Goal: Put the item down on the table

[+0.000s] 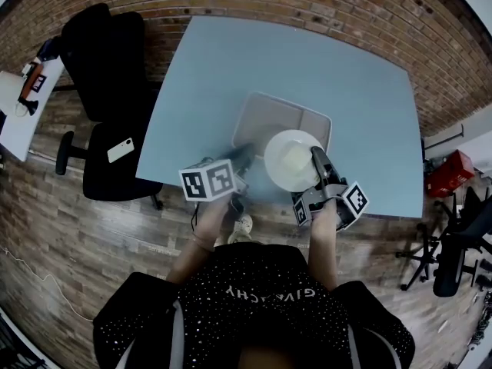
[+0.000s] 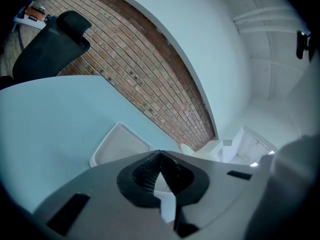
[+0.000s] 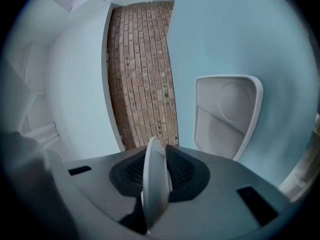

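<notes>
The right gripper (image 1: 315, 157) has its jaws clamped on the right rim of a white plate (image 1: 290, 160), and in the right gripper view the plate (image 3: 154, 184) shows edge-on, pinched between the two dark pads (image 3: 182, 171). From the head view the plate lies roughly flat with its face up. It overlaps the near right corner of a white tray (image 1: 265, 114), which sits on the pale blue table (image 1: 254, 60). The plate looks to be carried above the tray, not set down, though how high I cannot tell. The left gripper (image 1: 244, 157) is just left of the plate, over the near edge of the tray, and holds nothing. In the left gripper view its jaws meet at the tips (image 2: 160, 154), and the tray (image 2: 117, 146) shows beyond them. The right gripper view shows the tray (image 3: 227, 114) ahead of the jaws, with two compartments. A black chair (image 1: 108, 75) stands left of the table with a white phone (image 1: 120, 150) on its seat. A red object (image 1: 450, 172) sits on the wood floor (image 1: 77, 237) to the right. A brick wall (image 1: 323, 2) runs behind the table.
</notes>
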Action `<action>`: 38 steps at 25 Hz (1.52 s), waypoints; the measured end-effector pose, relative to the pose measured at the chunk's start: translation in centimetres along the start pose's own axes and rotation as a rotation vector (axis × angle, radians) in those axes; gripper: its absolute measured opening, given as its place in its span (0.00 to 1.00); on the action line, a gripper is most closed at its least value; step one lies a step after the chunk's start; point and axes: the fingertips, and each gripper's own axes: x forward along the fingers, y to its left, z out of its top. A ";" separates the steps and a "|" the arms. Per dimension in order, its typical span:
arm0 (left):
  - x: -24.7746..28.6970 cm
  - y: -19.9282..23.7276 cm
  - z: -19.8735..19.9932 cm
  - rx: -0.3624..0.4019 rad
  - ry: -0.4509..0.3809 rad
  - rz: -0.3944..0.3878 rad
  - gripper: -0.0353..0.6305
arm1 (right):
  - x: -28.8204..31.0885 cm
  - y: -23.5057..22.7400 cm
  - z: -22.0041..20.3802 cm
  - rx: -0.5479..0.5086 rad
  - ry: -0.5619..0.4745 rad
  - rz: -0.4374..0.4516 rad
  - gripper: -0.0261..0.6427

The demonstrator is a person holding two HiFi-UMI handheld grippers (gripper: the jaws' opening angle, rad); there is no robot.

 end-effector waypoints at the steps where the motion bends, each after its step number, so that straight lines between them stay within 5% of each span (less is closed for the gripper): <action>1: 0.6 0.2 0.3 0.000 -0.004 0.004 0.07 | 0.7 -0.1 0.4 -0.003 0.007 -0.003 0.14; 22: 4.2 4.9 3.6 0.007 -0.007 0.068 0.07 | 11.9 -5.8 3.0 -0.060 0.071 -0.134 0.14; 38: 6.4 9.5 6.6 -0.033 0.040 -0.005 0.07 | 20.0 -11.8 2.1 -0.274 0.071 -0.304 0.14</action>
